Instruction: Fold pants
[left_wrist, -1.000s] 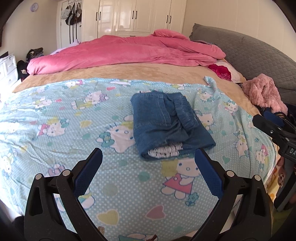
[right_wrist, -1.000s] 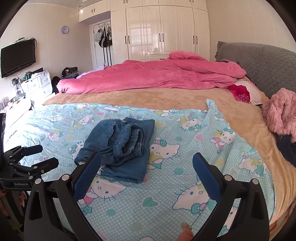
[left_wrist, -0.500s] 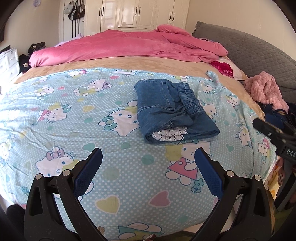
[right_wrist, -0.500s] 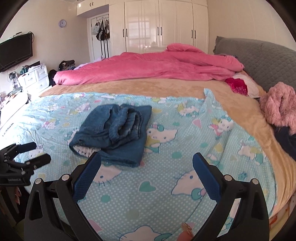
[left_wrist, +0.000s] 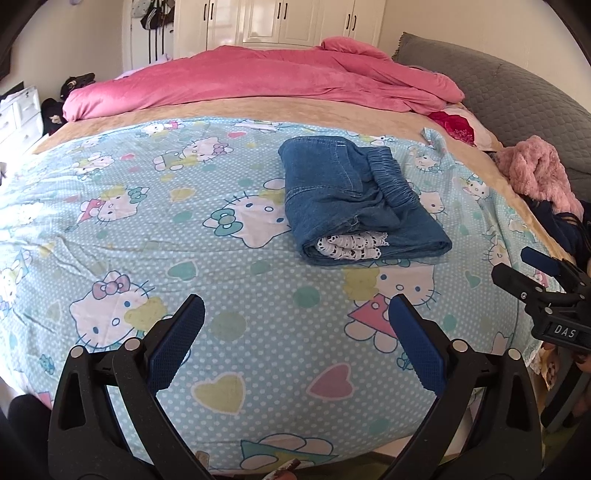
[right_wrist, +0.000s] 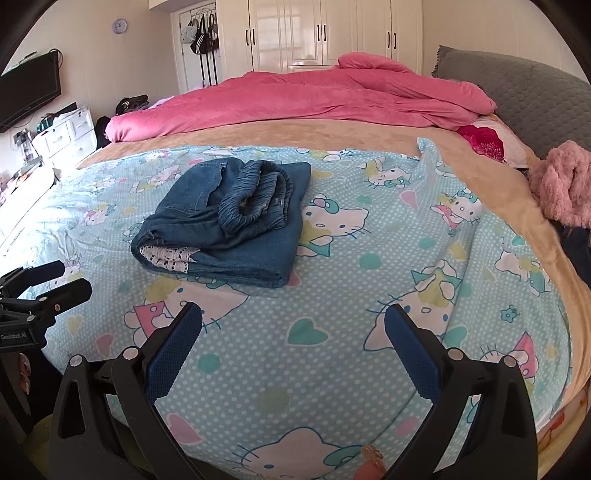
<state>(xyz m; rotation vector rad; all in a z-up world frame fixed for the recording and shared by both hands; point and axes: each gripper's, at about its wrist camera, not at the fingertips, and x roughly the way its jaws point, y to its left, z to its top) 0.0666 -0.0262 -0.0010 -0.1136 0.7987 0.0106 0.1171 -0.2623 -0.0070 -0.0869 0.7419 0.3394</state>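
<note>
Left wrist view: left gripper (left_wrist: 295, 317), jaws spread wide, blue pads bare, holding nothing and clear of the cloth. Denim pants (left_wrist: 354, 199) lie folded into a compact bundle on the cartoon-cat sheet (left_wrist: 184, 229), well ahead of the fingertips and slightly right, white lace trim showing at the near edge. Right gripper (left_wrist: 535, 273) at the right border, off the bed edge, its opening not discernible here. Pink duvet (left_wrist: 258, 85) beyond. Right wrist view: right gripper (right_wrist: 291, 325), jaws likewise wide apart, empty, touching nothing. Pants (right_wrist: 232, 221) ahead and left on the sheet (right_wrist: 388, 266), elastic waistband uppermost. Left gripper (right_wrist: 48, 284) at the left border. Pink fuzzy garment (right_wrist: 561, 184) at far right.
</note>
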